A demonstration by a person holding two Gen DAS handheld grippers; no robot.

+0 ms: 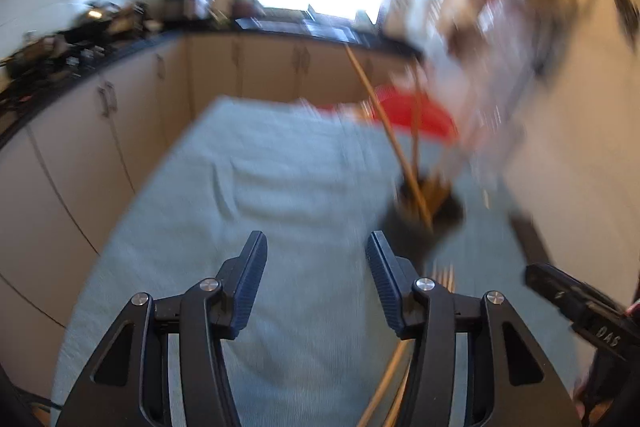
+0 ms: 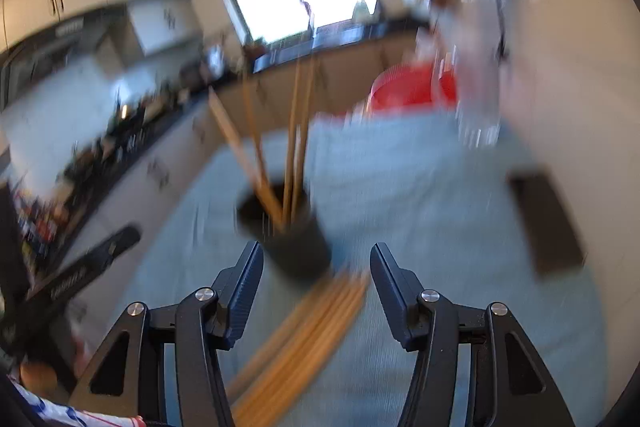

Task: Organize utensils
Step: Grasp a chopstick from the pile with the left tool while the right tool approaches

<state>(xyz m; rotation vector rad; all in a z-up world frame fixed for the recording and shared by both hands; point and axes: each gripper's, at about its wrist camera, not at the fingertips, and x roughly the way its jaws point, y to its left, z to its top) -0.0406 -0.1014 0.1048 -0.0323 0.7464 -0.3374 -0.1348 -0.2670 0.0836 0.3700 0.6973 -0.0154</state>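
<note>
Two grippers, one in each of my hands, both with jaws apart and nothing pressed between the pads. One dark holder cup (image 2: pixel 288 227) stands on the pale blue cloth (image 1: pixel 256 163), just ahead of my right gripper (image 2: pixel 316 267) and slightly to its left; from my left gripper (image 1: pixel 316 255) it sits ahead and to the right. Roughly four wooden handles (image 2: pixel 296 131) stand in the cup, leaning; motion blur keeps the count uncertain. One bundle of loose wooden utensils (image 2: pixel 312 327) lies flat on the cloth directly beneath my right gripper, between its fingers but untouched; individual pieces cannot be counted. One fork (image 1: pixel 442 277) shows its tines just right of my left gripper's right finger. One flat dark object (image 2: pixel 548 223) lies ahead to the right of my right gripper.
</note>
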